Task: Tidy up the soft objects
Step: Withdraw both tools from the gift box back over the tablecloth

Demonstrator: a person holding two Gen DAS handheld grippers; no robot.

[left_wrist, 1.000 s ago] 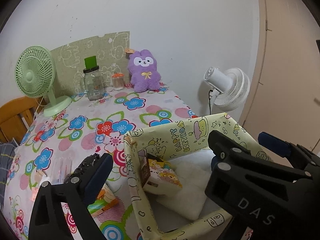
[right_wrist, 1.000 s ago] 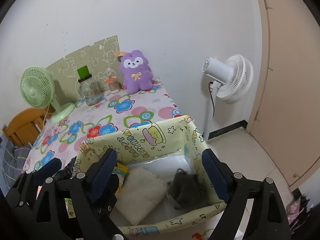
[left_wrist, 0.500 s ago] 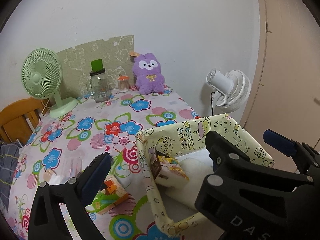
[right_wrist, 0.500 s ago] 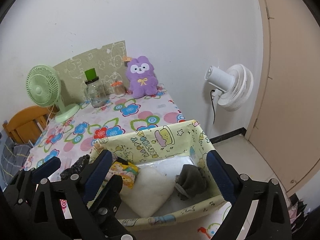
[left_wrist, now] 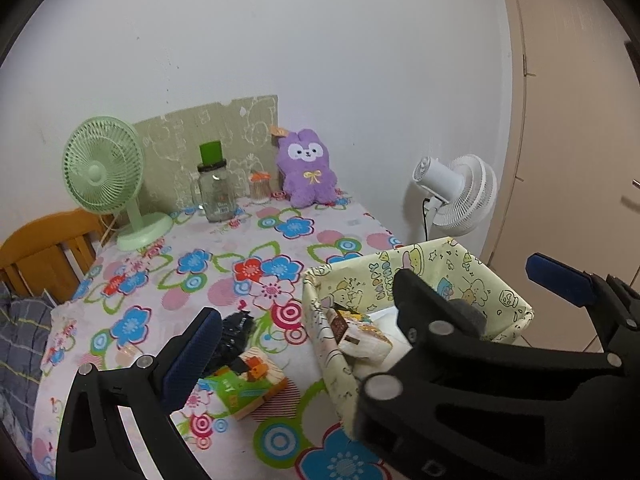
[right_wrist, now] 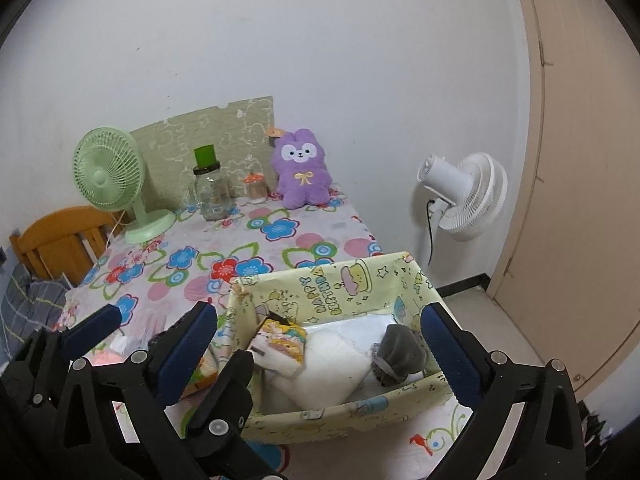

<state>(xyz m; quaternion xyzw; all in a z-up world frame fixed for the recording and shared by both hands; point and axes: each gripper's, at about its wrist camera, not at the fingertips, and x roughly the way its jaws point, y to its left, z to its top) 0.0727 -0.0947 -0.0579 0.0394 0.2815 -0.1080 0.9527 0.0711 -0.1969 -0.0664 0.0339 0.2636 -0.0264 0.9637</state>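
- The right gripper (right_wrist: 320,344) is spreading its fingers (right_wrist: 448,344) wider, holding nothing, above the patterned box (right_wrist: 360,408) at the surface's near right corner.
- The left gripper (left_wrist: 292,340) is hanging with fingers (left_wrist: 192,356) parted and empty.
- A grey soft bundle (right_wrist: 400,350), a white pad (right_wrist: 328,368) and a printed pouch (right_wrist: 282,342) are already lying inside the box; the purple plush (right_wrist: 302,174) is still sitting at the far edge.
- Only the left view is showing a green booklet (left_wrist: 250,384) and a black item (left_wrist: 236,332) left of the box.
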